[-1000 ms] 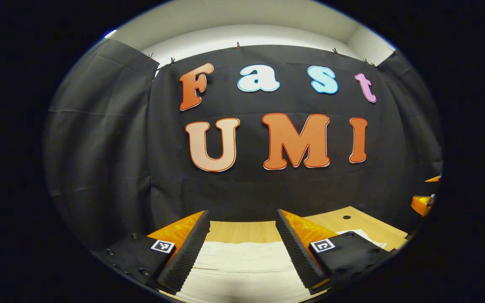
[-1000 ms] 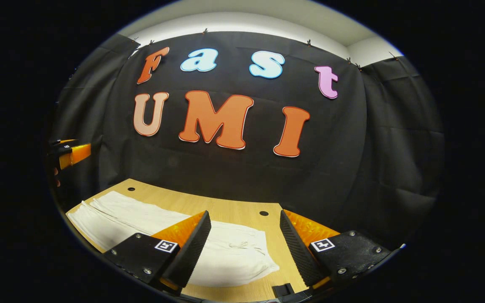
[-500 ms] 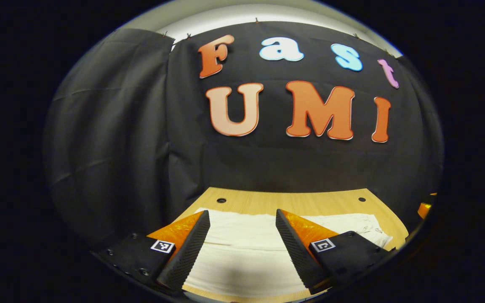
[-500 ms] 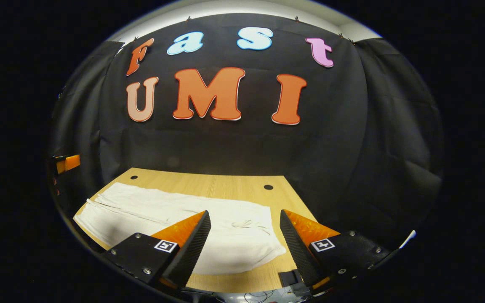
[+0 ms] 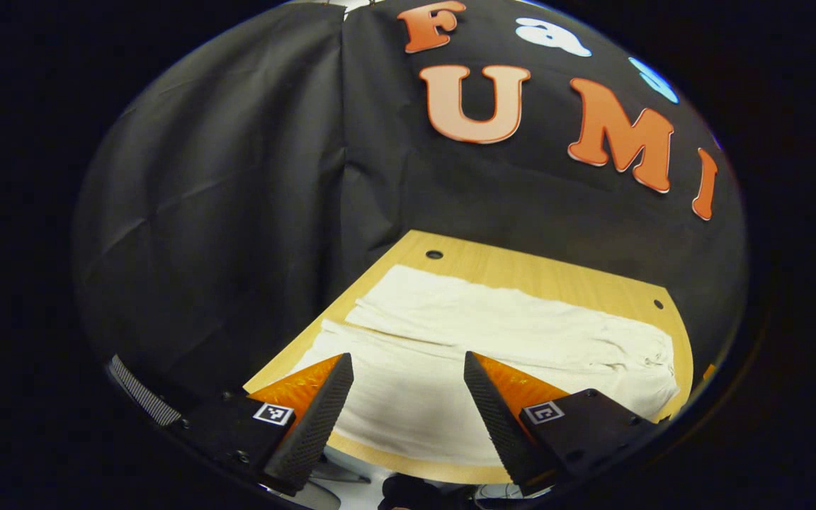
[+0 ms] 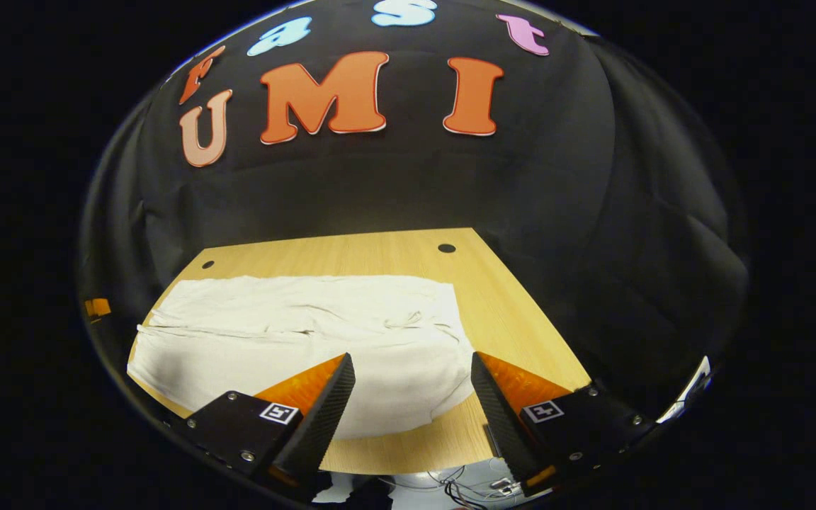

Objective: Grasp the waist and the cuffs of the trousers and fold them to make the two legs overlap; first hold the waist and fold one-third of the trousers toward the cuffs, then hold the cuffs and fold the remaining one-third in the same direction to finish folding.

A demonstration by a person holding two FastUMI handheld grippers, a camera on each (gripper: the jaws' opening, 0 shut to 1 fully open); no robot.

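White trousers [image 6: 295,340] lie flat on the wooden table [image 6: 514,304], spread full length, long axis running side to side across both views. The two legs lie next to each other, a seam line between them, so judged from this the first fold — one leg over the other — is not yet done. In the right gripper view the waist end [image 6: 443,333], with a drawstring and puckered fabric, lies just ahead of the right gripper [image 6: 408,397], whose fingers stand wide apart with nothing between them, hovering above the near edge of the cloth, not touching as far as can be told. In the left gripper view the cuff end [image 5: 351,333] lies ahead and slightly left of the left gripper [image 5: 408,397], also spread open and empty, above the near leg; the waist shows far off to the right in that view. So the right gripper is nearer the waist, the left nearer the cuffs, each over its own end of the long axis. The coming move likely calls for both to drop onto the near edge and pinch — near leg carried away from the person onto the far leg. Risk: pinching only one layer, or the cloth dragging on the table.
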